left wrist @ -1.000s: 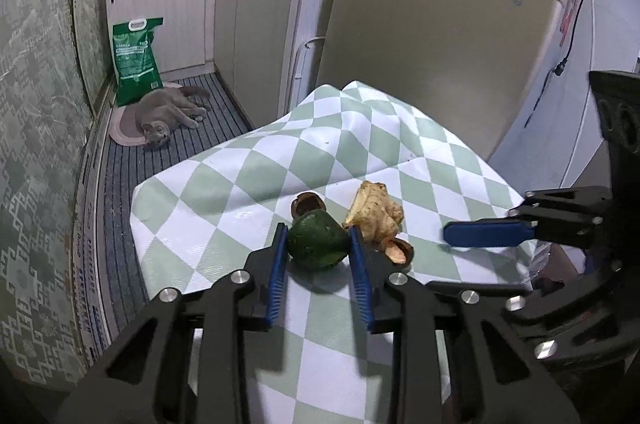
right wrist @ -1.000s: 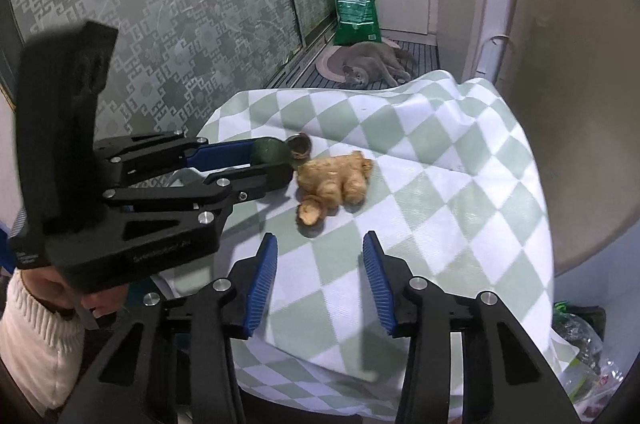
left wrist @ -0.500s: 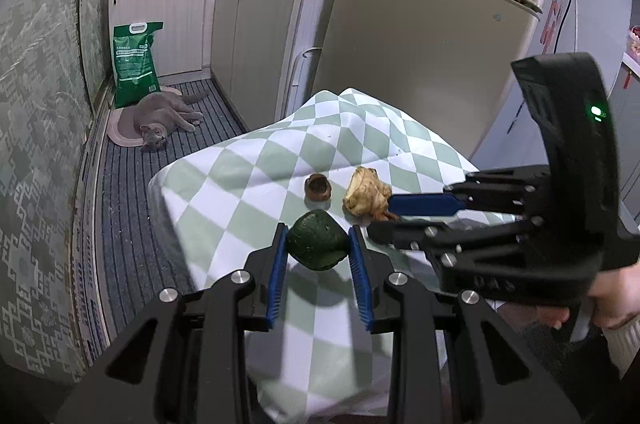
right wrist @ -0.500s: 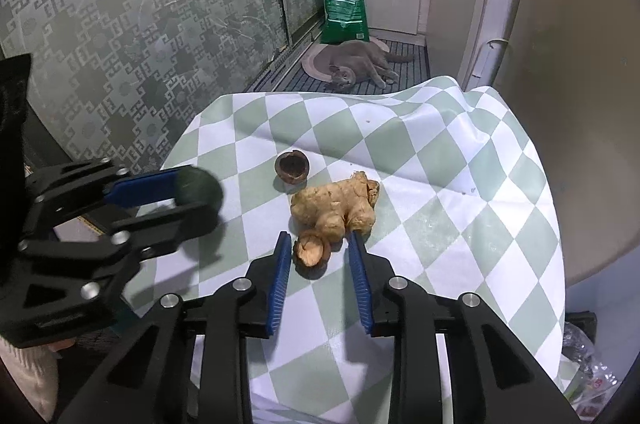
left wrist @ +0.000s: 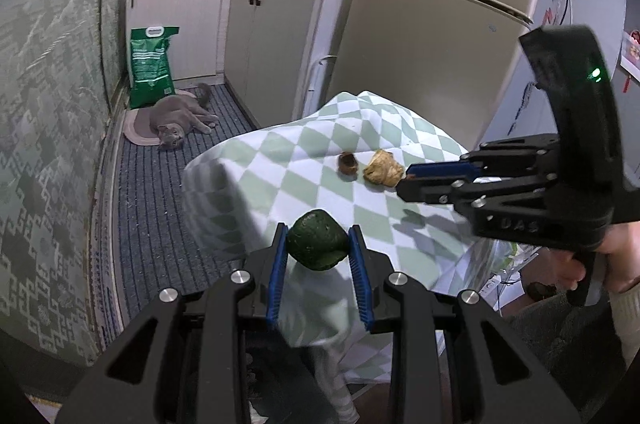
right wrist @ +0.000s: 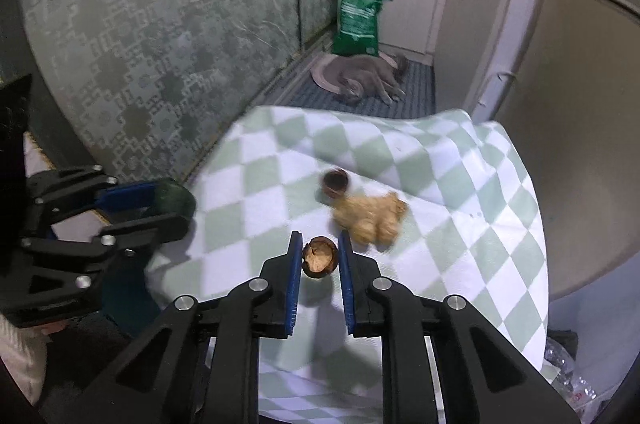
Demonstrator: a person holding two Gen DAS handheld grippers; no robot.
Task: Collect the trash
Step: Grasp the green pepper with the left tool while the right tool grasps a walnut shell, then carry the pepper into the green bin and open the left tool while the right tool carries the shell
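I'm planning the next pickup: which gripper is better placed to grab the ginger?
Right, probably. The right gripper, though shut on a nutshell, is beside the ginger; the left gripper is farther away, holding a green lump.

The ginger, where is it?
The ginger lies on the checked tablecloth, right of middle in the right wrist view, beside a walnut shell.

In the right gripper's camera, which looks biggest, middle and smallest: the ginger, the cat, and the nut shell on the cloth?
1. Cat, despite being farthest.
2. Ginger.
3. Nut shell, plainly smallest.
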